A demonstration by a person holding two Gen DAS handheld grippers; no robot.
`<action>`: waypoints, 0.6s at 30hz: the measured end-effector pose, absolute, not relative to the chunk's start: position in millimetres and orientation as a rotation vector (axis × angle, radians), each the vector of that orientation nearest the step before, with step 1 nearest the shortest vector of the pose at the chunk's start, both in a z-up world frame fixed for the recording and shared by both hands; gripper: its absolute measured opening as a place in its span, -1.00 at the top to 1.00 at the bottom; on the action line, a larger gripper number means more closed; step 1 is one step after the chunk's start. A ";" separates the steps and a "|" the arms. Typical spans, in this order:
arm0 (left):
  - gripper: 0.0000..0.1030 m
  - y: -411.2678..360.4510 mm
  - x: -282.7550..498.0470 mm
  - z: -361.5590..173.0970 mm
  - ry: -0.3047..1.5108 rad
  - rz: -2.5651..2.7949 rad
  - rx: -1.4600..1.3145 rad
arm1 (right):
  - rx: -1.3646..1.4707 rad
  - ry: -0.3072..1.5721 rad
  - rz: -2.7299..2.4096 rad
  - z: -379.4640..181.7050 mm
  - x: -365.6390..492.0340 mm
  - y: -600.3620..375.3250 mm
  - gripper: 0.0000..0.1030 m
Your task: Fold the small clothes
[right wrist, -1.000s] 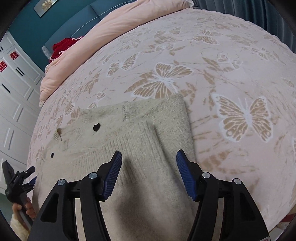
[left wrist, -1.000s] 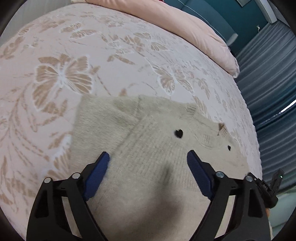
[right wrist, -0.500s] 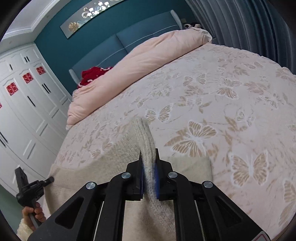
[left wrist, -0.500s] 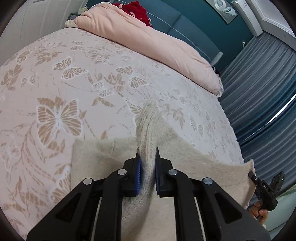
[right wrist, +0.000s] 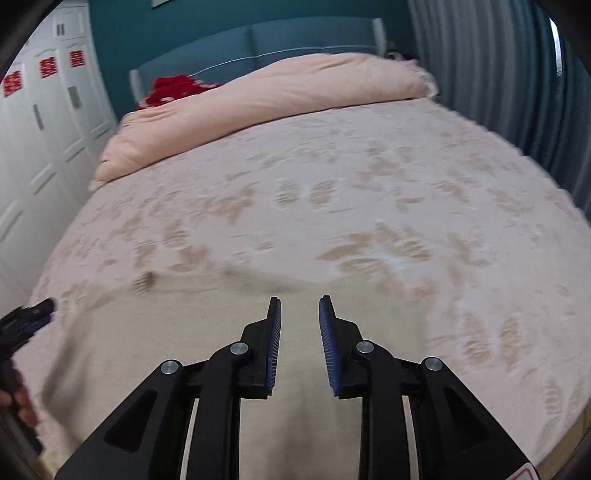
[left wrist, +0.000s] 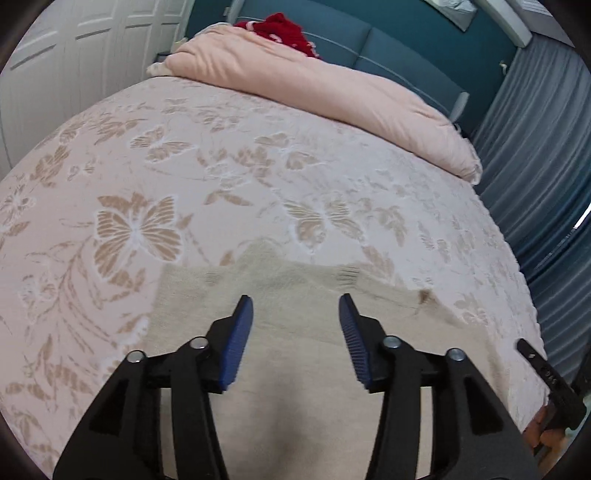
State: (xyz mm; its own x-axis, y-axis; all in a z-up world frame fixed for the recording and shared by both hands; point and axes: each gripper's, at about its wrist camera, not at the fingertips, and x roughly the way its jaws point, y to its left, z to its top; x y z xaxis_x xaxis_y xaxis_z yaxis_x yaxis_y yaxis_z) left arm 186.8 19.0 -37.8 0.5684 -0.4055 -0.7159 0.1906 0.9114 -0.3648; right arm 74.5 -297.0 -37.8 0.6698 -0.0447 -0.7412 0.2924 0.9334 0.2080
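Note:
A small beige knit sweater lies flat and folded over on the butterfly-patterned bedspread. My left gripper is open and empty just above it, blue pads apart. In the right wrist view the sweater lies under my right gripper, which is open and empty with a narrower gap. This view is blurred. The other gripper shows at the edge of each view.
A pink duvet is rolled along the head of the bed with a red garment behind it. White wardrobe doors stand on the left, grey curtains on the right. The bedspread stretches beyond the sweater.
Both grippers closed on the sweater's near edge, carried it up and forward over the garment, then opened and let it go. The heart buttons are now covered.

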 end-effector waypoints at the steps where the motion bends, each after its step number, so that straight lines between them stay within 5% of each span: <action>1: 0.01 2.8 182.6 -39.2 0.921 -0.399 -0.252 | 0.371 0.858 -0.081 -47.0 86.1 -273.6 0.61; 3: 0.01 -31.8 177.2 -53.8 0.969 -0.449 -0.193 | 0.397 0.916 0.074 -71.2 107.1 -226.1 0.81; 6: 0.01 -54.0 179.5 -91.7 1.061 -0.364 -0.068 | 0.305 1.019 0.057 -111.1 130.6 -191.9 0.83; 7: 0.03 -48.8 181.4 -101.7 1.080 -0.328 -0.060 | 0.310 1.022 0.037 -118.1 131.7 -197.3 0.97; 12: 0.10 9.6 186.0 -114.0 1.072 -0.260 -0.078 | 0.365 0.977 -0.175 -102.2 95.1 -286.2 0.99; 13: 0.27 21.7 186.7 -112.7 1.078 -0.283 -0.128 | 0.348 0.963 -0.243 -94.1 82.9 -304.8 0.74; 15: 0.18 38.9 186.7 -100.3 1.052 -0.249 -0.191 | 0.351 0.909 -0.326 -76.8 62.4 -338.5 0.68; 18: -0.37 48.6 199.9 -74.4 0.946 -0.197 -0.215 | 0.426 0.851 -0.363 -61.0 53.8 -378.4 0.11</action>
